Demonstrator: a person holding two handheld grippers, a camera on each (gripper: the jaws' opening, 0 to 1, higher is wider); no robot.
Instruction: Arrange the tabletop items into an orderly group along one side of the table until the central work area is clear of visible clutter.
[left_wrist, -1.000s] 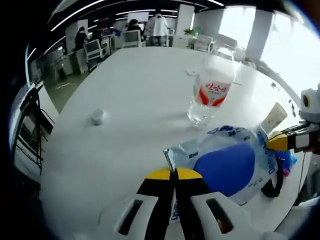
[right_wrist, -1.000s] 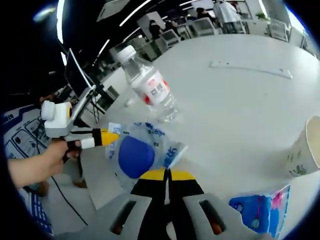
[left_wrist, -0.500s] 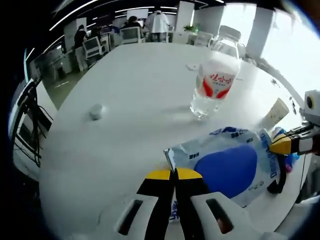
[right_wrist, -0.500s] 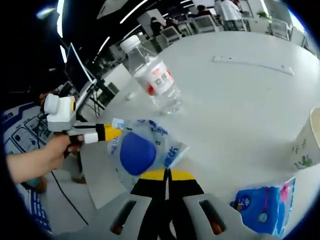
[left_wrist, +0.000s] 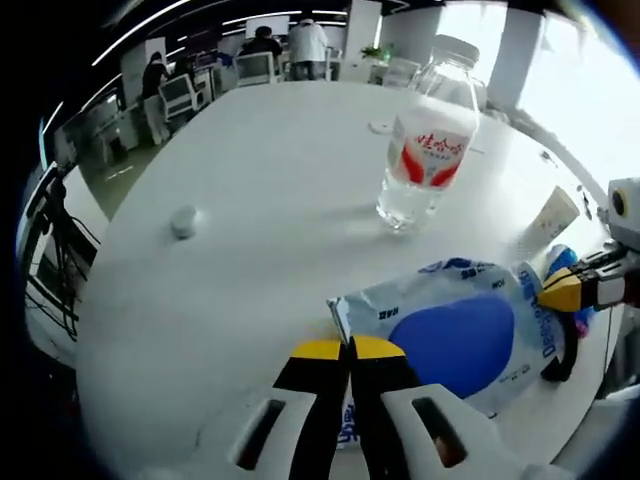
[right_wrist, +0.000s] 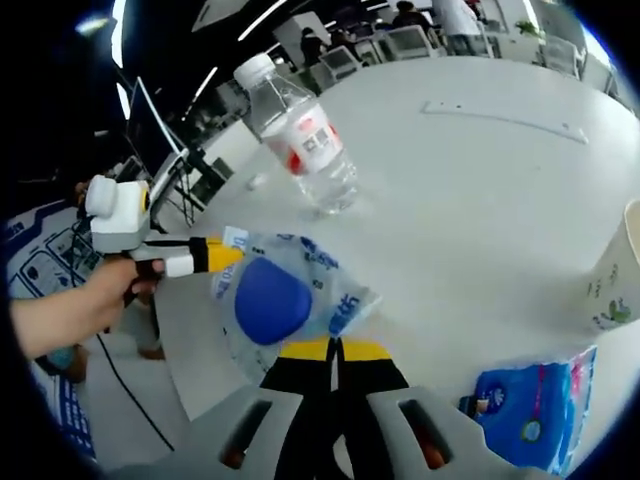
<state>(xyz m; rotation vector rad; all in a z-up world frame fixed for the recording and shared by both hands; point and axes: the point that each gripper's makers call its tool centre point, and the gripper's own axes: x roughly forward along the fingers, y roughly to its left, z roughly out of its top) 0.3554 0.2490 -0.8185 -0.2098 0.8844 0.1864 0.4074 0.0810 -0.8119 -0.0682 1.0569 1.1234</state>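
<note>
Holding as before: left tongs (left_wrist: 349, 349) and right tongs (right_wrist: 333, 350) clamped on plastic pouch (left_wrist: 462, 327); bottle (left_wrist: 425, 150) upright.

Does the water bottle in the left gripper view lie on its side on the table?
No. The water bottle stands upright on the white table, its cap at the top, behind the blue and clear plastic pouch.

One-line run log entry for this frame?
left gripper: shut on pouch | right gripper: shut on pouch | bottle upright | cup, blue pack at table edge
</note>
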